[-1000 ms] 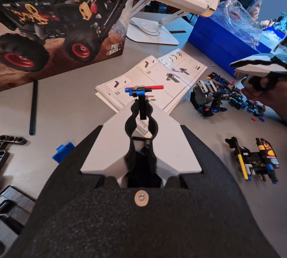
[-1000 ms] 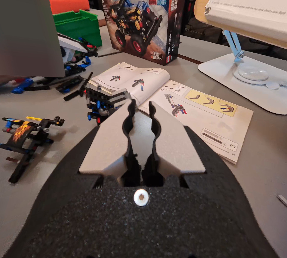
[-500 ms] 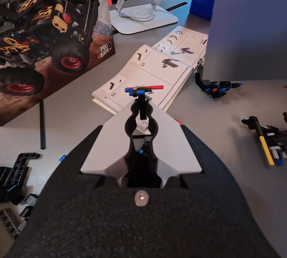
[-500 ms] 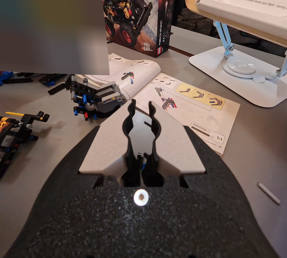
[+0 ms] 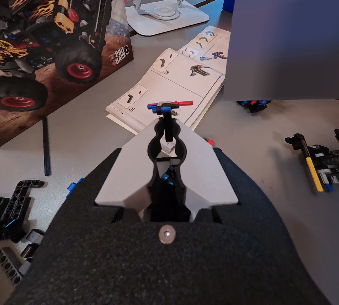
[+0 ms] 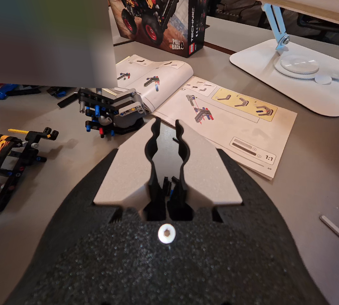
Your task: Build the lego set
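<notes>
My grey fingers (image 5: 139, 164) pinch a black beam (image 5: 168, 127) with red and blue pins; grey surface (image 5: 77, 131).

A grey table (image 6: 302, 195) carries an open instruction booklet (image 6: 238, 127), set box (image 6: 161, 12) and part-built assemblies (image 6: 113, 111).

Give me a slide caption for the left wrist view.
Left tool shut on a black beam with blue and red pins, above the open white instruction booklet.
</notes>
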Demonstrator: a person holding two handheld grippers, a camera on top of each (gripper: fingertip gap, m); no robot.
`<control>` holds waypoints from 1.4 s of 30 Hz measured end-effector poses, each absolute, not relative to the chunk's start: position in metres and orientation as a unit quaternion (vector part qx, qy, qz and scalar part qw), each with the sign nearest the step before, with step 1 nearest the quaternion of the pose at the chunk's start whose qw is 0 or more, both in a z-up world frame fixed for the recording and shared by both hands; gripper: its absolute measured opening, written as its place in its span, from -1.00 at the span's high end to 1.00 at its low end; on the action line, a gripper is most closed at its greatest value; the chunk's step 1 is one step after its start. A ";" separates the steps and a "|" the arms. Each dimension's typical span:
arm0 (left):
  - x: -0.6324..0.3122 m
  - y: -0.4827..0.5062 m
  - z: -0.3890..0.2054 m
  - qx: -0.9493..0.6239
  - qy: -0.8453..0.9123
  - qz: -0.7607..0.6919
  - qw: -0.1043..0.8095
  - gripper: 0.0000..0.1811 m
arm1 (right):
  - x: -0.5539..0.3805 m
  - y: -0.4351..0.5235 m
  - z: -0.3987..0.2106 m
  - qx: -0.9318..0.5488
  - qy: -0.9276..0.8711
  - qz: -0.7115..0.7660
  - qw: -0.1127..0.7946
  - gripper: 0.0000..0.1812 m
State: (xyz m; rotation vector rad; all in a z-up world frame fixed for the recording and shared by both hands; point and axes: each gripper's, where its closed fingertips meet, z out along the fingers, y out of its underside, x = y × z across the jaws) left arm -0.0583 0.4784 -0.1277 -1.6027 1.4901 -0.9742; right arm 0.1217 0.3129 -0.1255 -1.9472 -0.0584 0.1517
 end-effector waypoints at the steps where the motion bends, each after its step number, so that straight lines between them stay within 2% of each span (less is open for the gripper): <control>1: -0.058 0.479 -0.128 -0.623 0.579 -0.379 0.365 0.93 | 0.121 0.313 -0.126 -0.826 -0.026 0.064 0.559 0.83; 16: -0.059 0.476 -0.125 -0.619 0.585 -0.377 0.364 0.93 | 0.120 0.313 -0.128 -0.829 -0.031 0.064 0.555 0.83; 26: -0.061 0.433 -0.124 -0.590 0.637 -0.389 0.308 0.93 | 0.104 0.310 -0.110 -0.815 -0.061 0.043 0.574 0.83; 32: -0.069 0.433 -0.112 -0.599 0.641 -0.346 0.332 0.93 | 0.090 0.310 -0.104 -0.805 -0.076 0.050 0.586 0.84; 35: -0.095 0.407 -0.111 -0.647 0.617 -0.370 0.253 0.93 | 0.091 0.312 -0.114 -0.811 -0.085 0.037 0.578 0.86; 37: -0.119 0.388 -0.119 -0.666 0.613 -0.352 0.237 0.93 | 0.090 0.312 -0.117 -0.815 -0.087 0.038 0.572 0.85; 42: -0.147 0.338 -0.149 -0.658 0.624 -0.326 0.266 0.93 | 0.082 0.309 -0.104 -0.804 -0.106 0.028 0.584 0.85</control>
